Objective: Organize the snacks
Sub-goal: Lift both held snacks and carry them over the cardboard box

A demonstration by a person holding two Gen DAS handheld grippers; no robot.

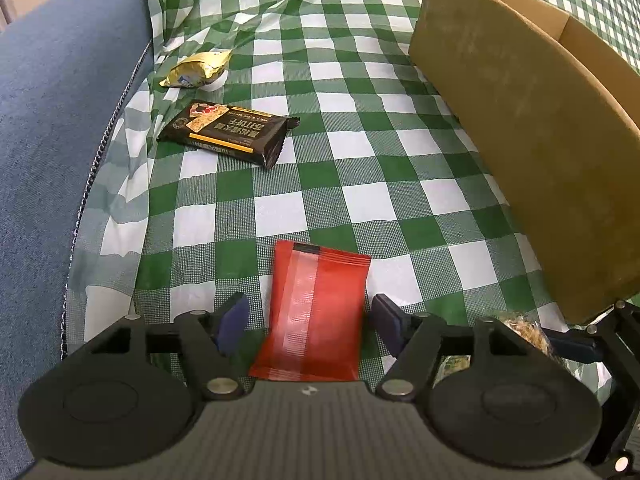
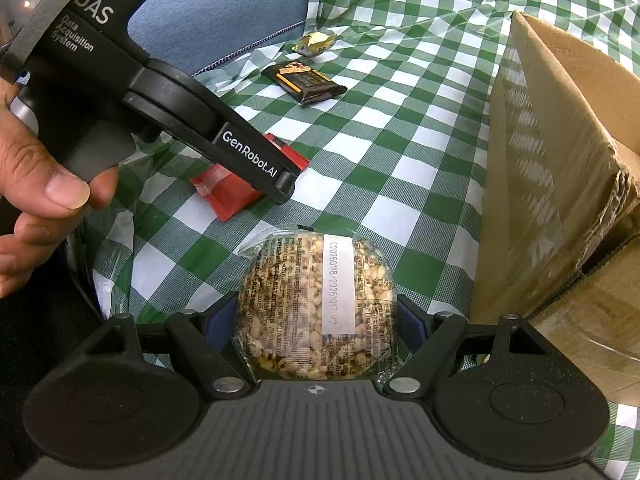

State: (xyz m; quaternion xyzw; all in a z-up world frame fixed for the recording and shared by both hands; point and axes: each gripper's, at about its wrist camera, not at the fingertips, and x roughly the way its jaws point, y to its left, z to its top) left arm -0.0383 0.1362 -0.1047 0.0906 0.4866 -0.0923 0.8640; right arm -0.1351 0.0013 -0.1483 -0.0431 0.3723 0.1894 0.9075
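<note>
Four snack packets are counted on the green-and-white checked cloth [image 1: 360, 152], along with one cardboard box [image 1: 520, 128] and two grippers.

Taken from left to right in the left wrist view, a blue upholstered seat [image 1: 60, 120] is seen at the cloth's edge. Next comes a gold foil packet [image 1: 198, 70] far back, and just in front of it a dark biscuit packet [image 1: 228, 132], its long axis running from upper left to lower right. Nearer the camera, a red packet [image 1: 316, 312] lies flat on the cloth between the fingers of the left gripper [image 1: 308, 320]. Its long axis runs away from the camera and its dark-striped sealed end points away. The jaws are released: a gap is seen on either side of the packet. The box stands to the right, with only its outer wall shown.

In the right wrist view the left gripper is seen from outside, held by a person's hand [image 2: 36, 184]. One finger is lowered beside the red packet, which lies diagonally here. A round puffed-grain cake in clear wrap [image 2: 316, 308] is shown in full only in this view; in the other, merely a corner appears at the right edge. It sits between the fingers of the right gripper [image 2: 316, 324], its white label strip running away from the camera. The pads stand against its wrap on both sides, so the cake is grasped. The box's taped flaps are seen only here.
</note>
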